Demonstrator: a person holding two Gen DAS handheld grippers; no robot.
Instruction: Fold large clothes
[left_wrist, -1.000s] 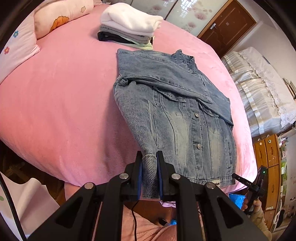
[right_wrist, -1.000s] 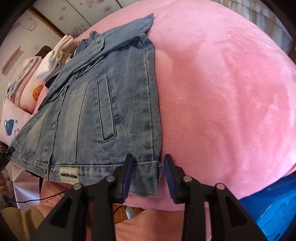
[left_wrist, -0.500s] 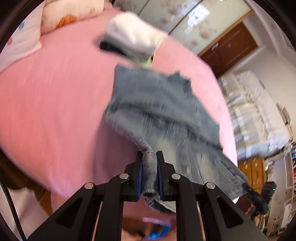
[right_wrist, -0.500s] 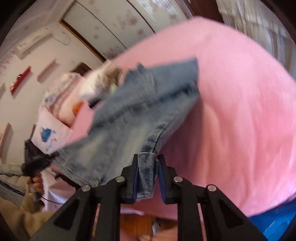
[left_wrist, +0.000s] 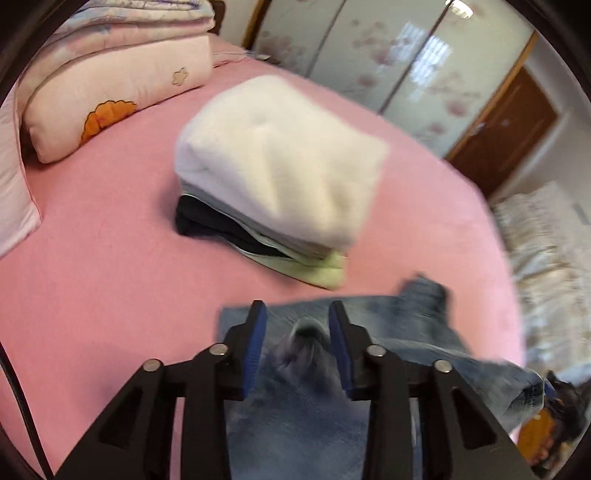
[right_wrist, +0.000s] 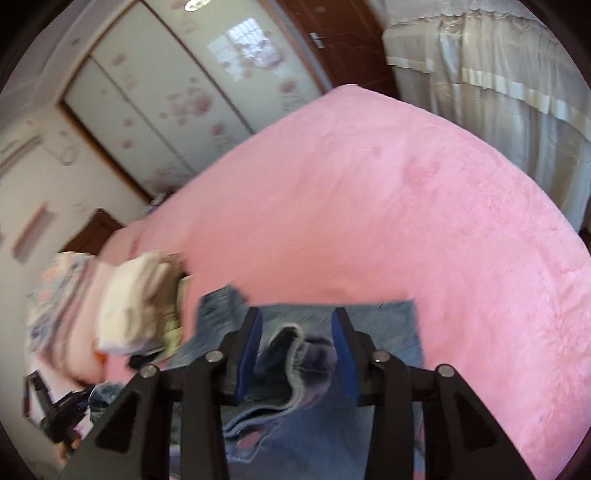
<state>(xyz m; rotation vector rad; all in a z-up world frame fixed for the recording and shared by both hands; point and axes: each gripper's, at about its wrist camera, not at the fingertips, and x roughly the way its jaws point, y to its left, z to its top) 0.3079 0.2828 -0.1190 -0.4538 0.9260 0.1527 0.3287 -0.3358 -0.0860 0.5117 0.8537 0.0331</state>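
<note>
Denim jacket lies just before folded clothes stack.

Both views bright, lit by daylight; window glare reflects off the glossy wardrobe doors. Strong fisheye bending and a dark vignette at the frame corners. Motion blur smears the folded clothes stack and the denim jacket. Shadows soft, faint.
</note>
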